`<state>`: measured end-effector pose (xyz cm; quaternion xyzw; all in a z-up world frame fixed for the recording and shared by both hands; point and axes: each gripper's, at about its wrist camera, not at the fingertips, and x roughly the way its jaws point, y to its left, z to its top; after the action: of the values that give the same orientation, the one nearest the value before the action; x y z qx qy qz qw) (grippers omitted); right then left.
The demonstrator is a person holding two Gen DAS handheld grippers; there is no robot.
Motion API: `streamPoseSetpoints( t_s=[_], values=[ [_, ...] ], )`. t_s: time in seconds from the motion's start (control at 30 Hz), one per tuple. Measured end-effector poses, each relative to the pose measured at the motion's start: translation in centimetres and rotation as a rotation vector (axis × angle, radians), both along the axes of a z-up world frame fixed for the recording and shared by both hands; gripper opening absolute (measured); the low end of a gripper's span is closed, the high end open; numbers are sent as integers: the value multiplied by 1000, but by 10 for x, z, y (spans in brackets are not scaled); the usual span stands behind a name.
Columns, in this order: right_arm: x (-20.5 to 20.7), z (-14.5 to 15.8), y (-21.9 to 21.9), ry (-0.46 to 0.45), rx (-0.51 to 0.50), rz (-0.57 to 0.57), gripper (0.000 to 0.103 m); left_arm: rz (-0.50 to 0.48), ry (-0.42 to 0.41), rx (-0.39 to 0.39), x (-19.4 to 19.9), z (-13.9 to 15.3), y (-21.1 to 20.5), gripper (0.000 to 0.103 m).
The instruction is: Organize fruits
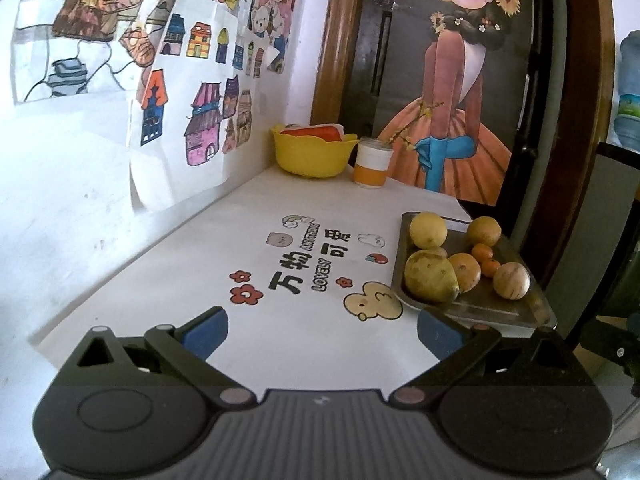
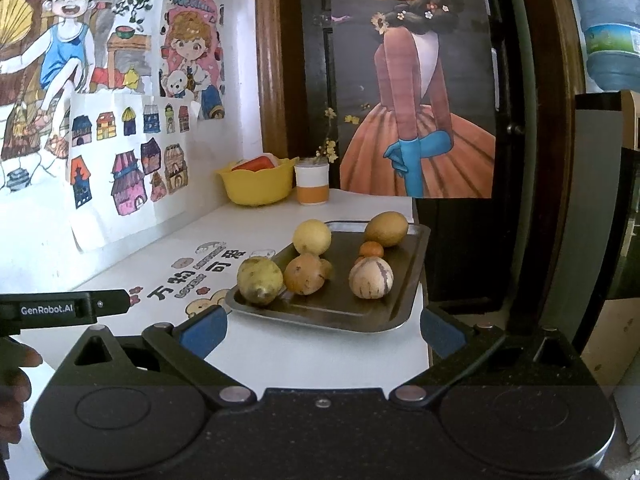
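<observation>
A metal tray (image 2: 404,292) (image 1: 480,308) lies at the table's right edge and holds several fruits: a yellow lemon (image 2: 312,237) (image 1: 428,230), a knobbly yellow-green fruit (image 2: 260,280) (image 1: 430,276), an orange (image 2: 306,274) (image 1: 466,271), a striped pale melon (image 2: 370,278) (image 1: 511,281), small tangerines (image 2: 371,249) (image 1: 482,252) and a brownish-yellow fruit (image 2: 386,229) (image 1: 484,231). My left gripper (image 1: 322,334) is open above the white tabletop, left of the tray. My right gripper (image 2: 322,330) is open just in front of the tray's near rim. Nothing lies between either pair of fingers.
A yellow bowl (image 1: 312,152) (image 2: 258,184) with orange and white packets stands at the back by the wall, a white and orange cup (image 1: 372,163) (image 2: 312,180) beside it. Drawings cover the left wall. The left gripper's black body (image 2: 64,308) and a hand (image 2: 14,384) show at the left.
</observation>
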<state>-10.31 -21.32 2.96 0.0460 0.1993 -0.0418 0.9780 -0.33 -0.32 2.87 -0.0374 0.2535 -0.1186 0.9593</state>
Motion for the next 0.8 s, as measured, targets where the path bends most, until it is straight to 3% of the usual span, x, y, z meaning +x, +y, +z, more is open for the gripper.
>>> streamPoseSetpoints(
  t_s=[0.8],
  values=[
    [-6,-36,7,-38,-3,-9,102,33,-43,54,-17,-23,7,103]
  ],
)
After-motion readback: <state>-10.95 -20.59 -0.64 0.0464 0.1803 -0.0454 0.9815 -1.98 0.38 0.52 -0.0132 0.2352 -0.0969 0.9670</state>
